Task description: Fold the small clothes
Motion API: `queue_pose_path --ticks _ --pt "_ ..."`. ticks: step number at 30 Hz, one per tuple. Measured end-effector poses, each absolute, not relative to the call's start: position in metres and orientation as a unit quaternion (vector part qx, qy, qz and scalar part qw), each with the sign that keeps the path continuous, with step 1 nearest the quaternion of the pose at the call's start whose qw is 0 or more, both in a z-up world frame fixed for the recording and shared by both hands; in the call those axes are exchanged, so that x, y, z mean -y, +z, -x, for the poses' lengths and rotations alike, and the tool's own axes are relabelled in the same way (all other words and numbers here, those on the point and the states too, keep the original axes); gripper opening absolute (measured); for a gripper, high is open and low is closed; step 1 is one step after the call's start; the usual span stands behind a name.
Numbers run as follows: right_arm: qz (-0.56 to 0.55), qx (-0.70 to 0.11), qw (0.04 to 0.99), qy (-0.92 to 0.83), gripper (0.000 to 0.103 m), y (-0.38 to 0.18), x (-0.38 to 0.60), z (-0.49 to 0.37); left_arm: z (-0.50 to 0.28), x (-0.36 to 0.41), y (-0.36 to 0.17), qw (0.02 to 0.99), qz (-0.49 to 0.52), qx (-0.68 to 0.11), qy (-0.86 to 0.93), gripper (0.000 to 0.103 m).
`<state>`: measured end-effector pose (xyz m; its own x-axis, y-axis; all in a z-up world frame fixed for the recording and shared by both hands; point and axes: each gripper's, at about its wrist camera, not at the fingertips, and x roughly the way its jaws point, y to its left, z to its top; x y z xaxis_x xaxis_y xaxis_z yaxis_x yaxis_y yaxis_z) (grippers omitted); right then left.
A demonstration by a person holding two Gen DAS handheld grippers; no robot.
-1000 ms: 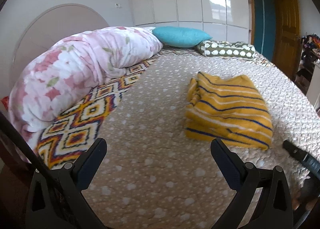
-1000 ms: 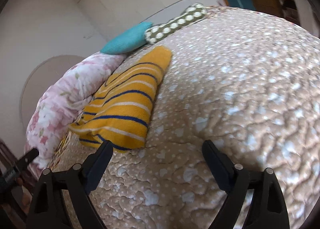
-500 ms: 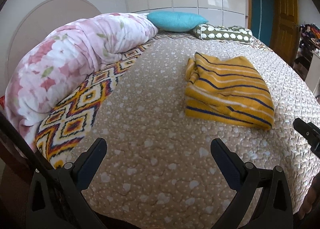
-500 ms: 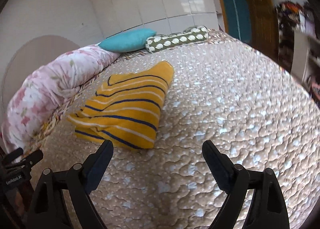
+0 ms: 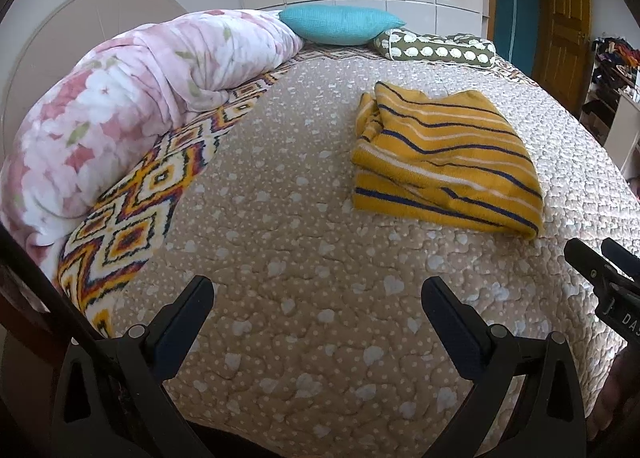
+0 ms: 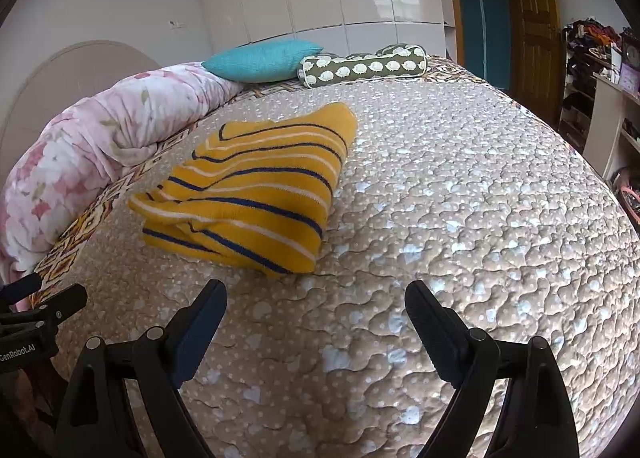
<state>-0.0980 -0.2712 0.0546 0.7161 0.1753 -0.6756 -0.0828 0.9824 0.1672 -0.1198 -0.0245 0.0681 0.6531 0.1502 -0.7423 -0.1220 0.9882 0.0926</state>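
A yellow garment with navy and white stripes (image 5: pixel 444 158) lies folded in a rough rectangle on the beige quilted bedspread (image 5: pixel 304 258); it also shows in the right wrist view (image 6: pixel 256 186). My left gripper (image 5: pixel 318 298) is open and empty, held above the bed's near edge, well short of the garment. My right gripper (image 6: pixel 316 302) is open and empty, just in front of the garment's near edge and apart from it. Each gripper shows at the edge of the other's view: the right one (image 5: pixel 600 270), the left one (image 6: pixel 36 310).
A rolled pink floral duvet (image 5: pixel 132 106) lies along the bed's left side over a patterned blanket (image 5: pixel 132 214). A teal pillow (image 5: pixel 340 24) and a green spotted bolster (image 5: pixel 436 48) sit at the far end. Wardrobes, a wooden door (image 5: pixel 564 14) and cluttered shelves (image 6: pixel 592 70) stand beyond.
Both grippers have pulled back and risen from the garment, so more of the bed shows. The garment lies unmoved. Both grippers stay open.
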Motion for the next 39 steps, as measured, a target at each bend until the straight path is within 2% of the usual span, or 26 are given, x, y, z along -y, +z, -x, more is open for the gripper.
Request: queue_pose_path --ticks 39 --pt "-0.025 -0.388 0.920 0.051 0.094 0.040 0.266 0.093 0.114 0.029 0.043 0.895 -0.012 -0.442 0.052 0.103"
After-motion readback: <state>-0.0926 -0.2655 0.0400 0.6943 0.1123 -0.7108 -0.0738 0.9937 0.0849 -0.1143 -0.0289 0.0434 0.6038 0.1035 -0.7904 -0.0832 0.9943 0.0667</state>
